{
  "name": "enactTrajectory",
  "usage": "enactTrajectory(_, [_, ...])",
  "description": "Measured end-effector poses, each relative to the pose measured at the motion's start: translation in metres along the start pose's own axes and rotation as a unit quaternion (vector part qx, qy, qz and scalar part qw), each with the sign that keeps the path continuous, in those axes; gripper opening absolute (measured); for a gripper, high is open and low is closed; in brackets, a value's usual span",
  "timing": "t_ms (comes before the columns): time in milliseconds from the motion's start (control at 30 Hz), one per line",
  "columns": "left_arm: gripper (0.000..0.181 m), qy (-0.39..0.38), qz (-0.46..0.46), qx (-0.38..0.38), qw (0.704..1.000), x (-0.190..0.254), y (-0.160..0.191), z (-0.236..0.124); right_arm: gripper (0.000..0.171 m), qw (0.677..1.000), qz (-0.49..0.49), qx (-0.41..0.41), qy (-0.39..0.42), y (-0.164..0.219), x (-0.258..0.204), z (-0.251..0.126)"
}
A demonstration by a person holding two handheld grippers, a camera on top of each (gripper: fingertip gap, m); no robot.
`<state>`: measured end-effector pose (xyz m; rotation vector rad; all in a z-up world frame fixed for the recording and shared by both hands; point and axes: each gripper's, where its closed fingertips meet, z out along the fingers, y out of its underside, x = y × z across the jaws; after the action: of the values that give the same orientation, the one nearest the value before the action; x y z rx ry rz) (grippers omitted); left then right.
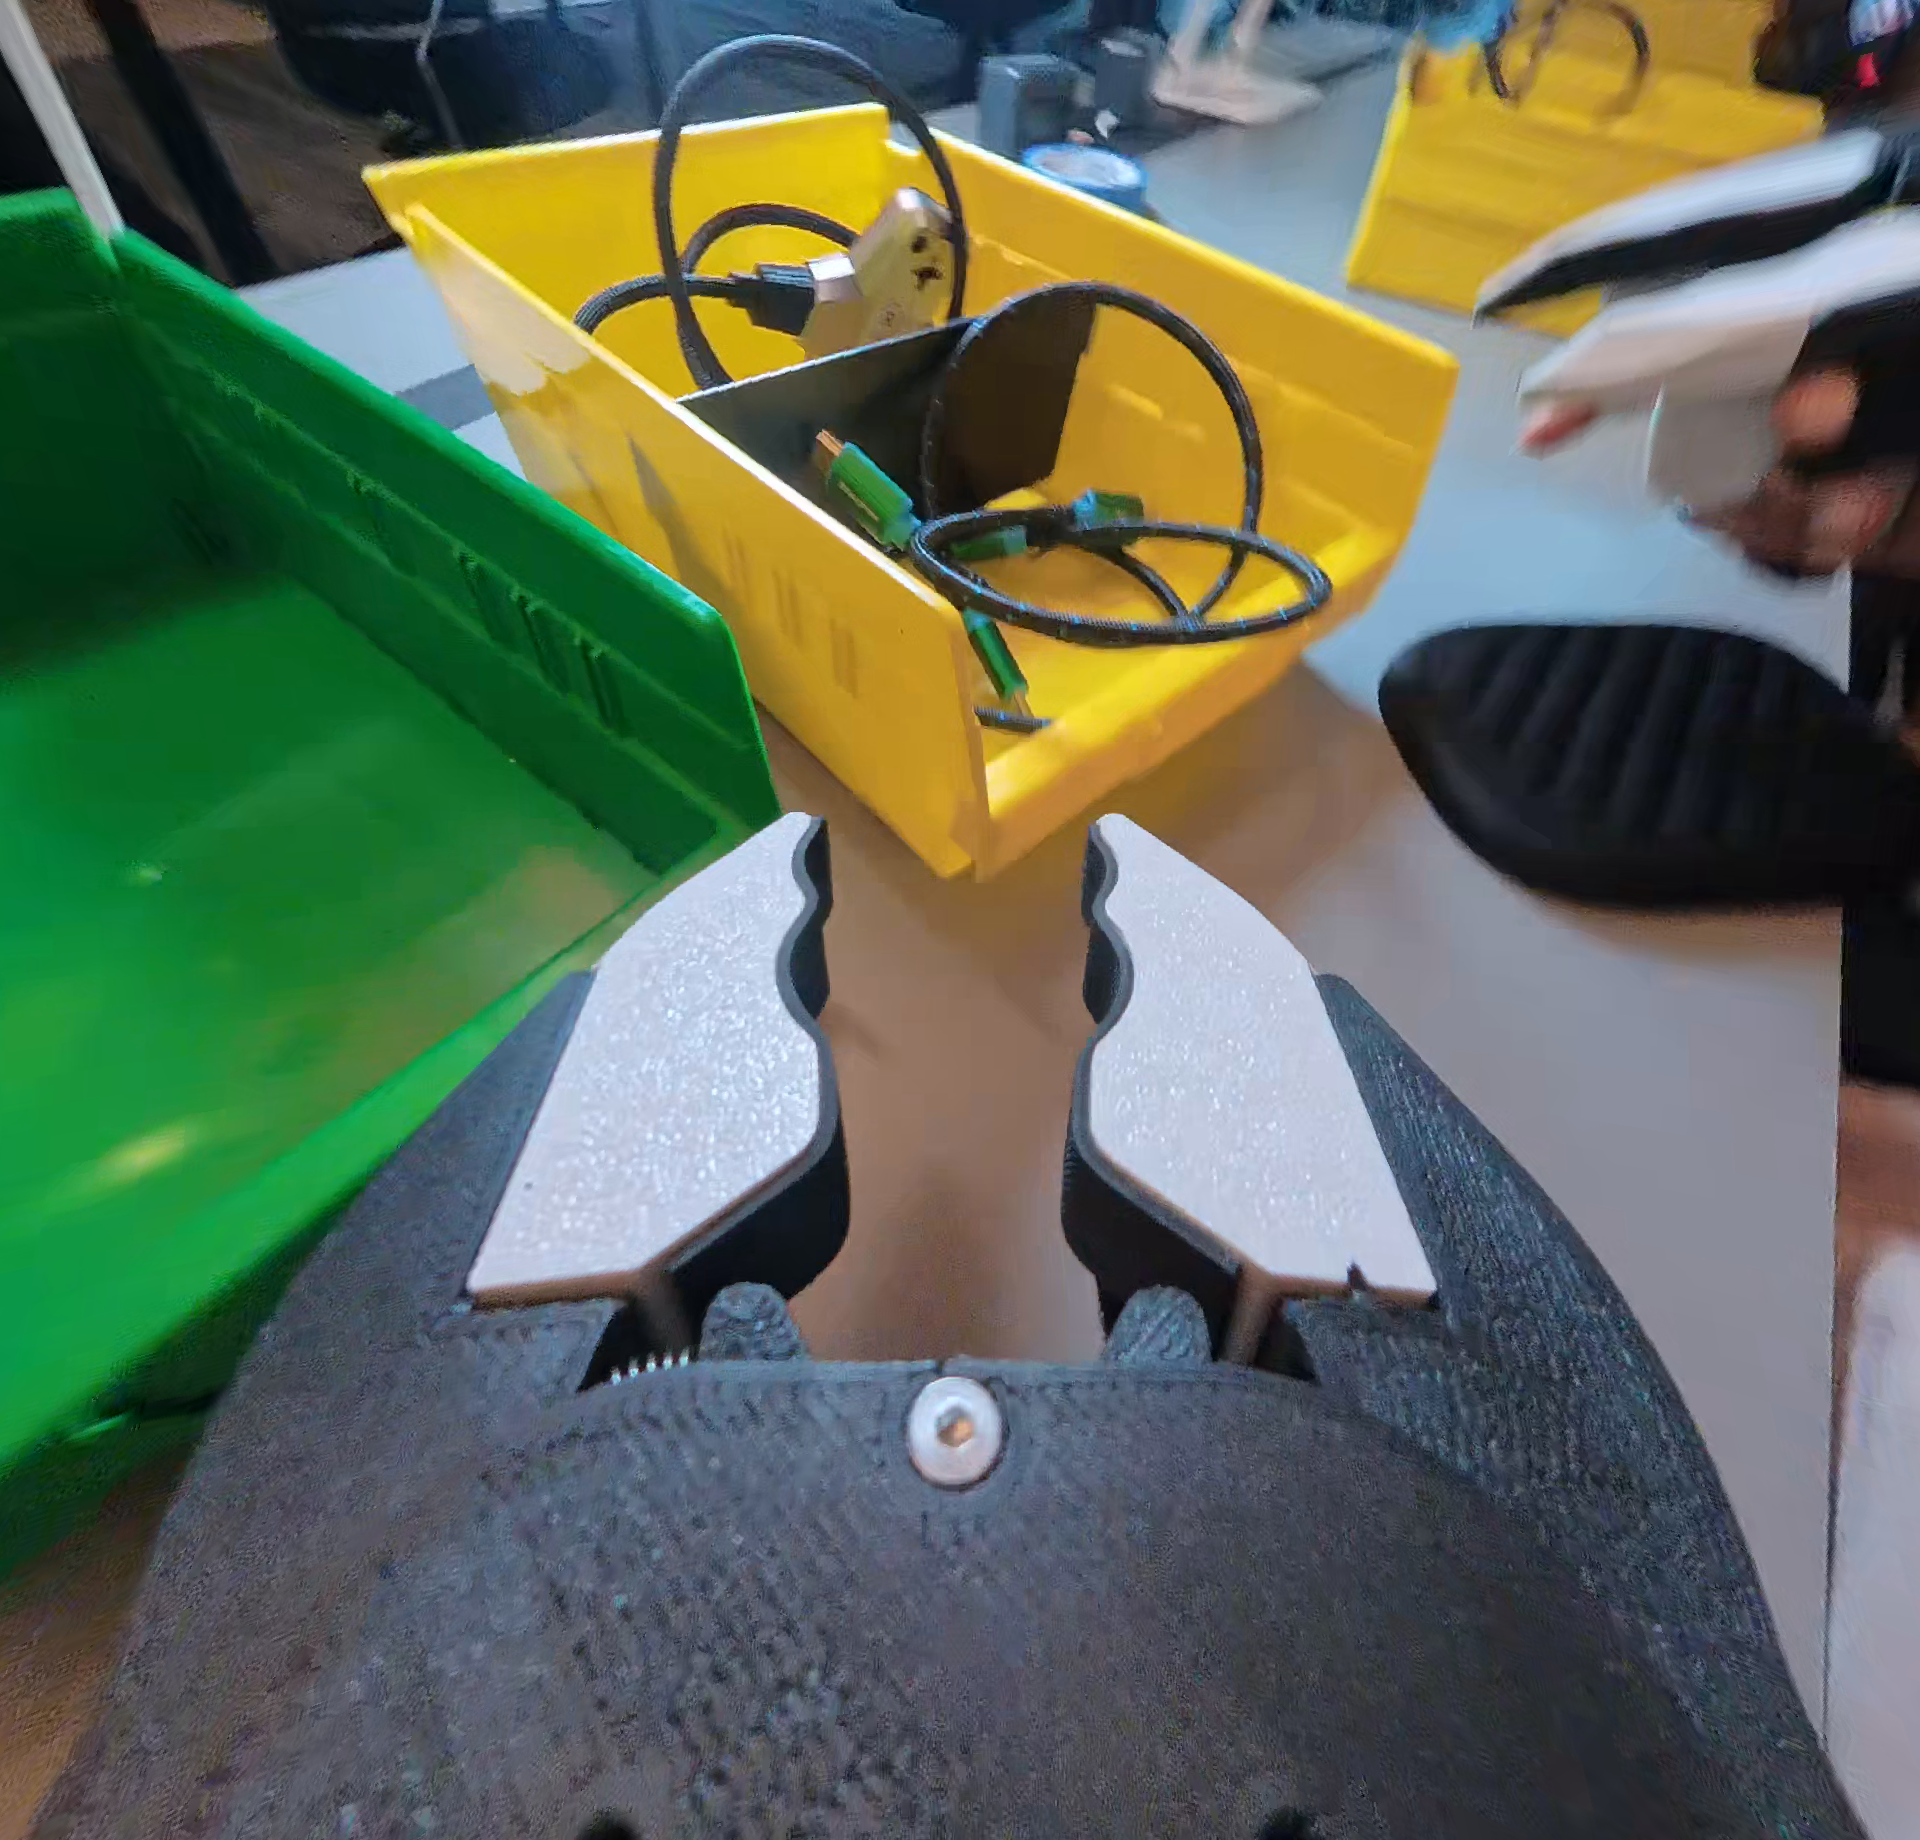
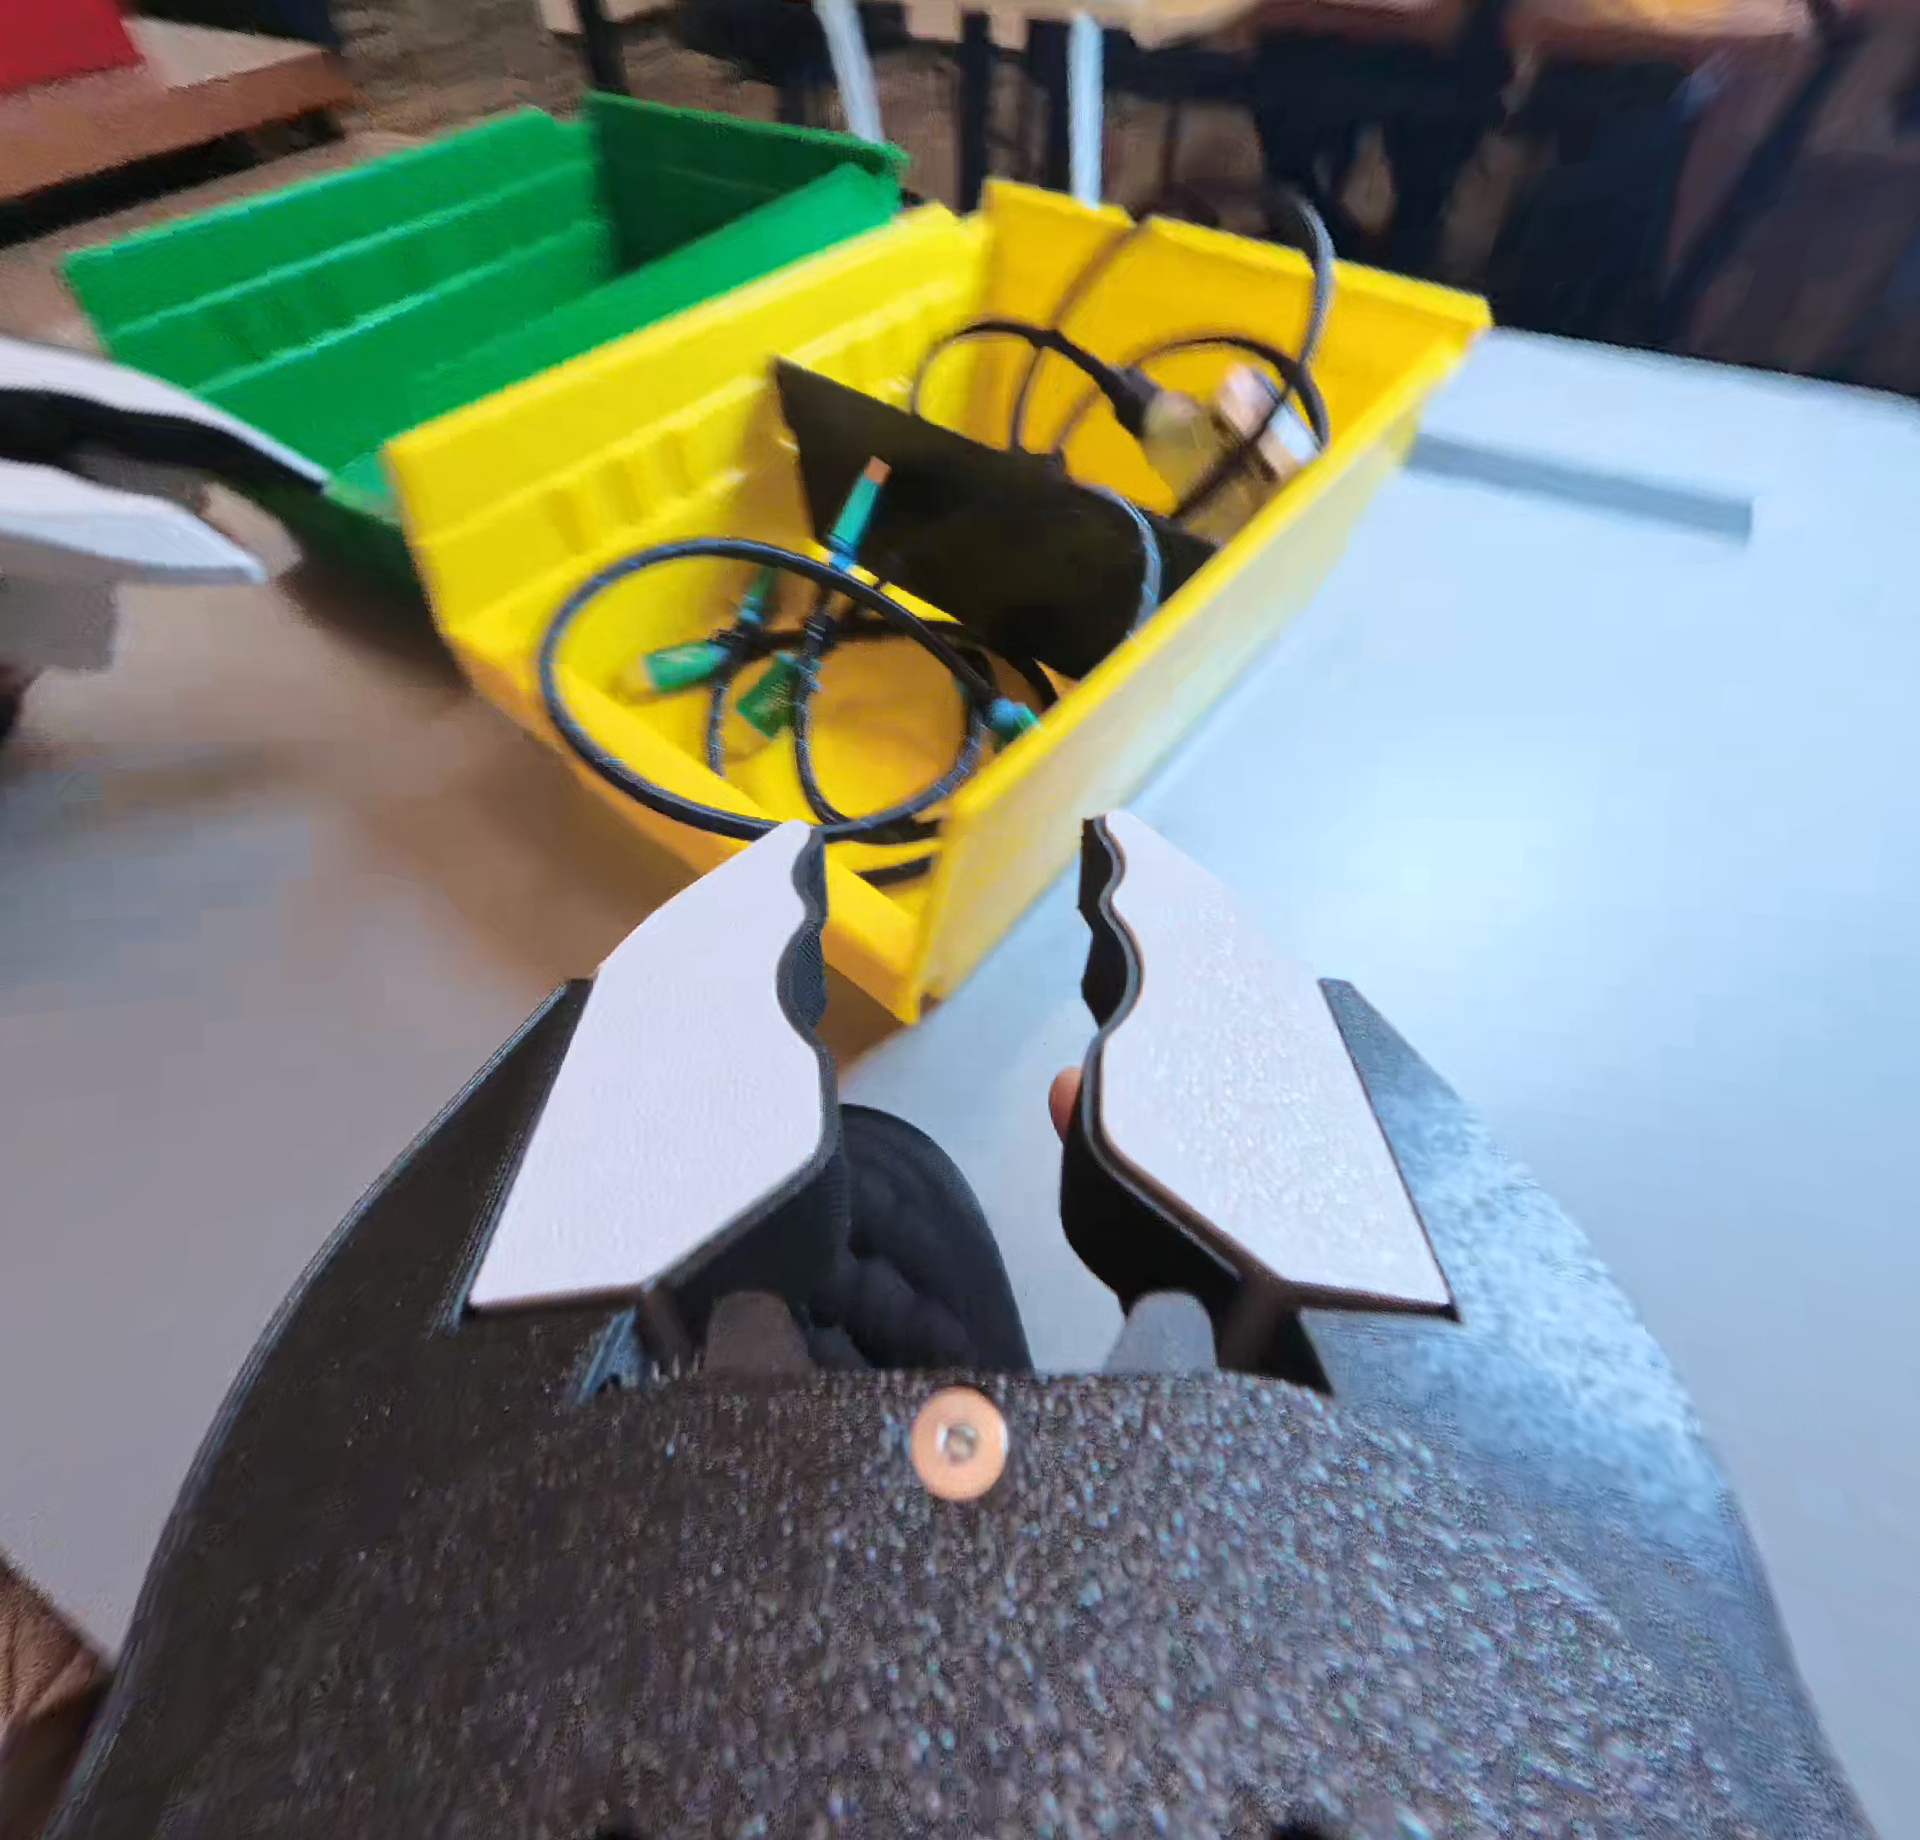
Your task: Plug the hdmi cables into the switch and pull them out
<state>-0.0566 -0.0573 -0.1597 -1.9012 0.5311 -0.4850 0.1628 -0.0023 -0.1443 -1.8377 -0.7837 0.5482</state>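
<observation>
A yellow bin stands on the table, split by a black divider. Its near compartment holds coiled black HDMI cables with green plugs. Its far compartment holds a gold-coloured switch with a black cable plugged into it. My left gripper is open and empty, just short of the bin's near corner. My right gripper is open and empty, in front of the bin's near end. The right gripper also shows blurred at the right edge of the left wrist view.
An empty green bin sits beside the yellow bin on the left. A second yellow bin with cables stands farther back right. A black padded object lies at the right. The grey tabletop extends to the right.
</observation>
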Motion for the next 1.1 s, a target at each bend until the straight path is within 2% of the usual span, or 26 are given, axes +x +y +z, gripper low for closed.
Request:
enactTrajectory(67, [0.047, -0.040, -0.028, 0.006, 0.999, -0.007, -0.001, 0.021, 0.048, 0.999, 0.044, -0.015, -0.004, 0.014, 0.007, 0.016])
enactTrajectory(133, [0.038, -0.076, -0.009, 0.012, 0.997, -0.013, -0.005, 0.037, 0.040, 0.998, 0.059, -0.017, -0.006, 0.017, 0.011, 0.030])
enactTrajectory(167, [0.036, -0.095, 0.018, 0.011, 0.995, -0.015, -0.007, 0.044, 0.040, 0.998, 0.050, -0.030, -0.008, 0.019, 0.010, 0.037])
enactTrajectory(233, [0.023, -0.119, 0.055, 0.005, 0.991, -0.015, -0.010, 0.059, 0.028, 0.999, 0.027, -0.039, -0.010, 0.019, 0.007, 0.047])
enactTrajectory(300, [0.019, -0.157, 0.104, 0.004, 0.982, -0.019, -0.014, 0.068, 0.021, 0.997, -0.041, -0.038, 0.049, 0.017, 0.016, 0.049])
enactTrajectory(367, [0.018, -0.160, 0.113, 0.009, 0.981, -0.014, -0.019, 0.071, 0.014, 0.986, -0.117, -0.045, 0.106, 0.017, 0.024, 0.046])
enactTrajectory(533, [0.015, -0.141, 0.143, 0.055, 0.978, 0.009, -0.041, 0.047, 0.012, 0.987, -0.125, -0.017, 0.103, 0.010, 0.010, 0.023])
enactTrajectory(667, [0.015, -0.140, 0.149, 0.097, 0.974, 0.027, -0.068, 0.004, 0.012, 0.982, -0.158, 0.023, 0.097, -0.024, -0.017, -0.007])
enactTrajectory(833, [0.015, -0.179, 0.170, 0.153, 0.957, 0.031, -0.110, -0.082, 0.013, 0.971, -0.204, 0.105, 0.067, -0.090, -0.076, -0.029])
enactTrajectory(967, [0.016, -0.236, 0.181, 0.161, 0.941, 0.013, -0.119, -0.158, 0.013, 0.965, -0.213, 0.152, 0.004, -0.128, -0.136, -0.007])
enactTrajectory(1100, [0.016, -0.308, 0.177, 0.146, 0.923, -0.018, -0.101, -0.231, 0.012, 0.960, -0.207, 0.175, -0.075, -0.149, -0.208, 0.036])
